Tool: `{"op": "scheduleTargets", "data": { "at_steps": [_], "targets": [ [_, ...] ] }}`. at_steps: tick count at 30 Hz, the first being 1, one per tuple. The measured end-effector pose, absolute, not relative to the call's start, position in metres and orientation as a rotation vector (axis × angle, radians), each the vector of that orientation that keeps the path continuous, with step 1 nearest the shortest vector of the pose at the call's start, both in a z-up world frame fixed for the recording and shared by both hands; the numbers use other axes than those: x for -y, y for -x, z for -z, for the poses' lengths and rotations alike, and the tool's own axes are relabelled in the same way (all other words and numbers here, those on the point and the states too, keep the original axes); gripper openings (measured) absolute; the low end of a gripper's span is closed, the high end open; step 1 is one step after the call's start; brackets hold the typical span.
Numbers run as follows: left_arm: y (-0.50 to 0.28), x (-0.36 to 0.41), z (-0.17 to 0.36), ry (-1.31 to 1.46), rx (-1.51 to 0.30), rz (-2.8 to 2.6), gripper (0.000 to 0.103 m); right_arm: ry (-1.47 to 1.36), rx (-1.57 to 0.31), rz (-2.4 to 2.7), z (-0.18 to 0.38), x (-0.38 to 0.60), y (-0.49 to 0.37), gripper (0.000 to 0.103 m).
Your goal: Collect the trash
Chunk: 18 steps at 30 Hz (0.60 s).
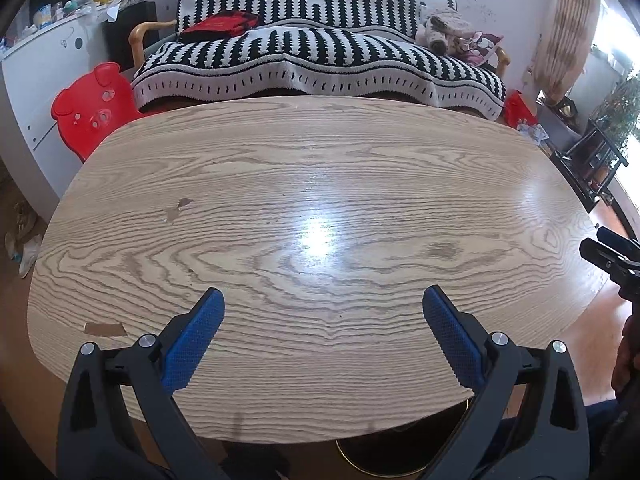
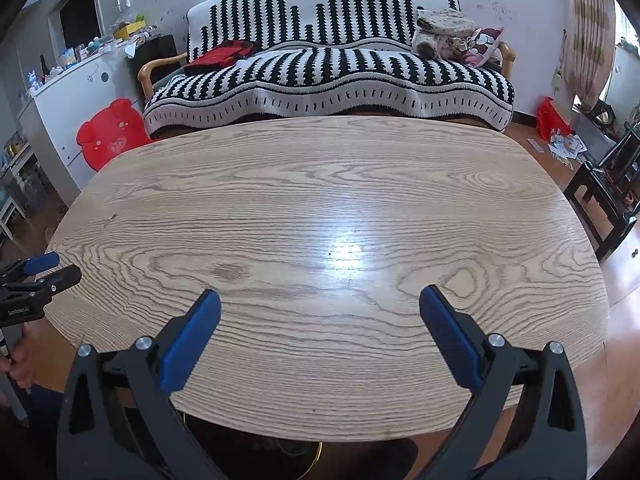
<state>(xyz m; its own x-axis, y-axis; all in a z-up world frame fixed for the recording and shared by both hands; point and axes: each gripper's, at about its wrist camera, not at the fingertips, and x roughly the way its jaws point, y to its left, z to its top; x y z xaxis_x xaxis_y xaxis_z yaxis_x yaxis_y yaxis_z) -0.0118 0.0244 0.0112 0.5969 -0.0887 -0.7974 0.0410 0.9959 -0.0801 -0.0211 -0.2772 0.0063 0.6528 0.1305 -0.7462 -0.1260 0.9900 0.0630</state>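
My left gripper (image 1: 323, 300) is open and empty, held above the near edge of a light wooden oval table (image 1: 280, 152). My right gripper (image 2: 319, 300) is open and empty too, above the same table (image 2: 304, 160) a little further right. Each gripper shows at the side of the other's view: the right one (image 1: 612, 256) at the right edge, the left one (image 2: 36, 276) at the left edge. No trash shows on the tabletop. A gold-rimmed dark round thing (image 1: 384, 456) sits under the table's near edge, mostly hidden.
A sofa with a black-and-white cover (image 1: 320, 52) stands behind the table. A red pig-shaped chair (image 1: 90, 108) is at the far left, a white cabinet (image 1: 36, 80) beside it. A dark stool (image 2: 608, 200) and scattered papers (image 2: 564, 146) are on the floor at right.
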Motion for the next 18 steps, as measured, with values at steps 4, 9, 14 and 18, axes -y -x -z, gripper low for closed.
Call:
{"op": "scheduleTargets", "data": {
  "at_steps": [4,9,14,18],
  "targets": [
    [0.0133,-0.0207,-0.0155,0.016,-0.903,0.057,0.096,-0.004,-0.850,-0.146,-0.0071,0.2763,0.0215,0.096],
    [0.0131,-0.0214,-0.0165,0.017,-0.899,0.058,0.096,-0.001,-0.855,-0.148,-0.0076,0.2762,0.0215,0.096],
    [0.0116,-0.0223,-0.0147,0.025,-0.909,0.059,0.096,-0.006,-0.856,-0.149,-0.0072,0.2774,0.0205,0.096],
    [0.0112,-0.0225,-0.0143,0.023,-0.911,0.059,0.096,-0.005,-0.858,-0.151,-0.0071,0.2776,0.0205,0.096]
  ]
}}
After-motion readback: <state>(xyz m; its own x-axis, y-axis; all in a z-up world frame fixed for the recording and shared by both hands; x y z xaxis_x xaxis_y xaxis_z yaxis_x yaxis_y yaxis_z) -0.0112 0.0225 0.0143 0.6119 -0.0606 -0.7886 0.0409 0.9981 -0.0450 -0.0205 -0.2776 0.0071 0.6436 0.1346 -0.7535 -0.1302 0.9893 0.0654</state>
